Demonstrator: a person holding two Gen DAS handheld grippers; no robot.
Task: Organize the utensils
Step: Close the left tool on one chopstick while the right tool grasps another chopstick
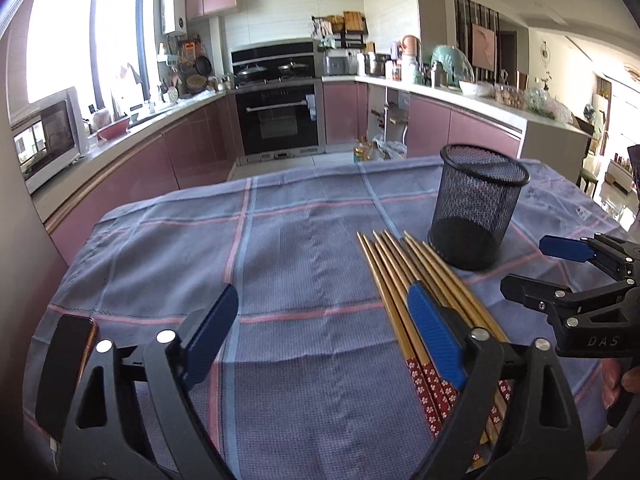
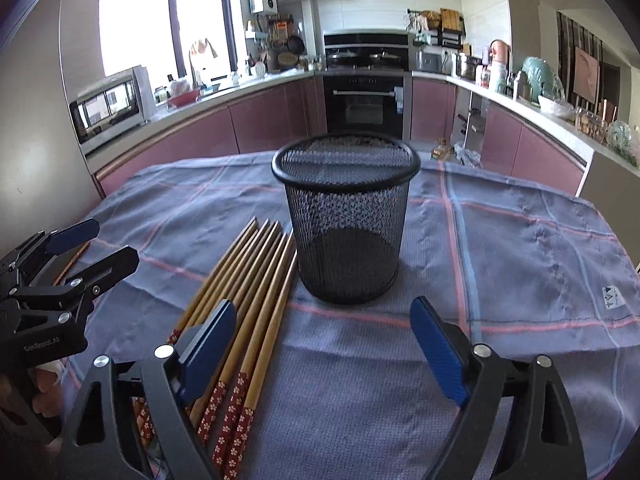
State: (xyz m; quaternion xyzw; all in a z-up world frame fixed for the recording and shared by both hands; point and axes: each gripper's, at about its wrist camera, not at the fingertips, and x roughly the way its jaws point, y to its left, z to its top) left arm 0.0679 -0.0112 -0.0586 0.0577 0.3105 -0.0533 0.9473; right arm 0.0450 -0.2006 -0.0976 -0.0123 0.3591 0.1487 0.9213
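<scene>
Several wooden chopsticks (image 1: 416,280) with red flowered ends lie side by side on the blue checked cloth (image 1: 280,248), just left of an upright, empty black mesh cup (image 1: 478,208). My left gripper (image 1: 324,336) is open and empty, its right finger over the chopsticks. In the right wrist view the chopsticks (image 2: 248,300) lie left of the cup (image 2: 346,220). My right gripper (image 2: 324,344) is open and empty in front of the cup, its left finger over the chopsticks. The right gripper (image 1: 552,268) shows at the right edge of the left wrist view, the left gripper (image 2: 96,248) at the left edge of the right wrist view.
The cloth-covered table ends at a far edge (image 2: 224,160) facing a kitchen with pink cabinets (image 2: 260,120) and an oven (image 2: 366,104). A microwave (image 1: 48,136) stands on the counter at left. A phone (image 1: 64,368) is mounted beside my left gripper.
</scene>
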